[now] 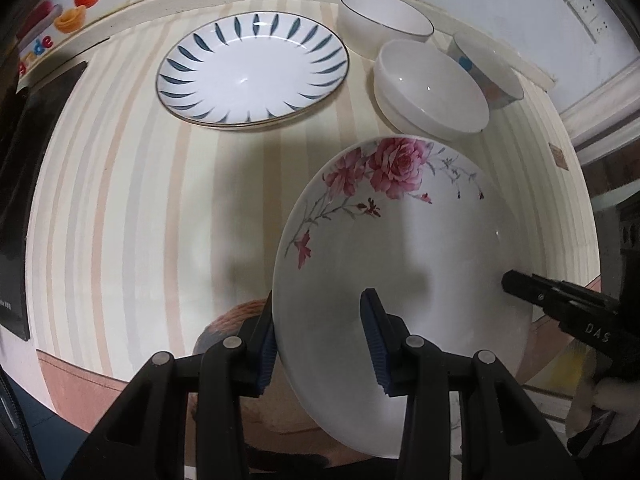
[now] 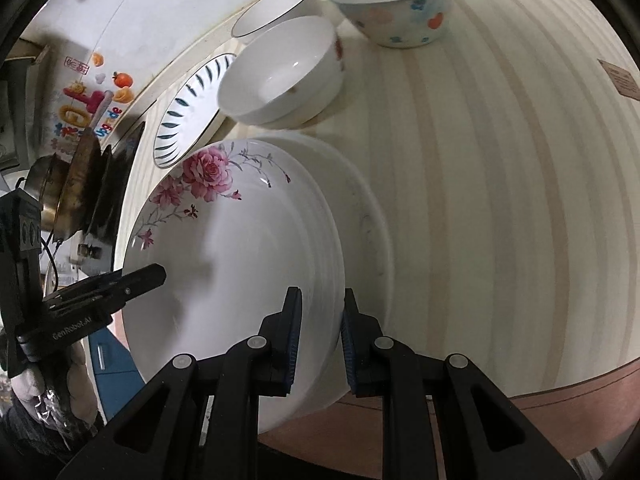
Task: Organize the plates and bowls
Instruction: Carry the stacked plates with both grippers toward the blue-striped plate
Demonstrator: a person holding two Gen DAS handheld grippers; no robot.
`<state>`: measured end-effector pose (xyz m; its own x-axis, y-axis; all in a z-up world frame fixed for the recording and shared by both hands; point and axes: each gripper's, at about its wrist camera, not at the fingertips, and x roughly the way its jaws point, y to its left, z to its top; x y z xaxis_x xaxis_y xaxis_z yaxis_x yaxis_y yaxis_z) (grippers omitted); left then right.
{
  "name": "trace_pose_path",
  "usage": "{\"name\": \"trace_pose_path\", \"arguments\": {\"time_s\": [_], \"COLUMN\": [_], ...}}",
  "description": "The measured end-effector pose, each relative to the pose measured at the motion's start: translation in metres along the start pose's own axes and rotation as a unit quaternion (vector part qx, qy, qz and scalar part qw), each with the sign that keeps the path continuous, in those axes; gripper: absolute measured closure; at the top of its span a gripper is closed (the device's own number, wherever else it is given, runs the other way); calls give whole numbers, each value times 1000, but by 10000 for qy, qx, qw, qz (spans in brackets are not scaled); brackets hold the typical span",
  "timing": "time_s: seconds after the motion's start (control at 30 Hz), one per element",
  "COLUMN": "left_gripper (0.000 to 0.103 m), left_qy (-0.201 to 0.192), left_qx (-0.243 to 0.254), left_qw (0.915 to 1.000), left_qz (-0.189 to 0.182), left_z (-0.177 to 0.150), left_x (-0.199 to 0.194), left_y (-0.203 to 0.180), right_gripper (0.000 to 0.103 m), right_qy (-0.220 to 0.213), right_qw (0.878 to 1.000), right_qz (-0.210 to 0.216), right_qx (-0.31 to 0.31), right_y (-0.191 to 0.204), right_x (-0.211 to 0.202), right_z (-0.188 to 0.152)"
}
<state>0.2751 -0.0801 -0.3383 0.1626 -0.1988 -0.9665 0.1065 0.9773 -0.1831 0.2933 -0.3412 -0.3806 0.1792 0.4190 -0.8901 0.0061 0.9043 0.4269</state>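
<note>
A white plate with pink flowers (image 1: 408, 248) is held tilted above the striped table (image 1: 140, 200). My left gripper (image 1: 320, 344) straddles its near left rim, jaws wide and not pressing it. My right gripper (image 2: 318, 340) is shut on the plate's right rim (image 2: 240, 264); another white plate (image 2: 368, 216) lies under it on the table. A blue-leaf plate (image 1: 252, 70) sits at the back. A plain white bowl (image 1: 430, 86), a rimmed white bowl (image 1: 384, 20) and a patterned bowl (image 1: 486, 70) stand at the back right.
A black appliance (image 1: 24, 184) lies along the table's left edge. A wall with stickers (image 1: 60, 12) runs behind the table. A metal pot and utensils (image 2: 68, 188) stand at the left in the right wrist view. The table's front edge (image 2: 560, 384) is near.
</note>
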Motion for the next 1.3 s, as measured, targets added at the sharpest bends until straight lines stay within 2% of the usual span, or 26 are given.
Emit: {"name": "trace_pose_path", "arguments": {"time_s": [0.23,0.7,0.87,0.97,1.17,1.3], "left_gripper": [67,67,67,67,67,67], "left_qy": [-25,-67,30,164,195,151], "left_qx": [171,122,42,-55,42,-162], "left_qw": [9997,9987,9985,9989,9985,9983], "left_qz": [175,488,540,443,518,537], "left_z": [2,6,9,10,10,7], "left_x": [4,11,16,23,25,6], "left_y": [-11,-19,-18,-14,-20,2], "right_gripper": [82,82,82,80,78,77], "right_qy": [-62,15,147,244,347,548], "right_qw": [9999,9999,9999,9994,9978,9966], "right_qz": [-74,-105,18,123,296,342], "right_qx": [29,-128,63,209,471,519], "right_y": [-9,-9,-13,-16,-21,-22], "right_x": [-5,-5,1,4,1,-3], "right_z": [5,3,5,5,8,12]}}
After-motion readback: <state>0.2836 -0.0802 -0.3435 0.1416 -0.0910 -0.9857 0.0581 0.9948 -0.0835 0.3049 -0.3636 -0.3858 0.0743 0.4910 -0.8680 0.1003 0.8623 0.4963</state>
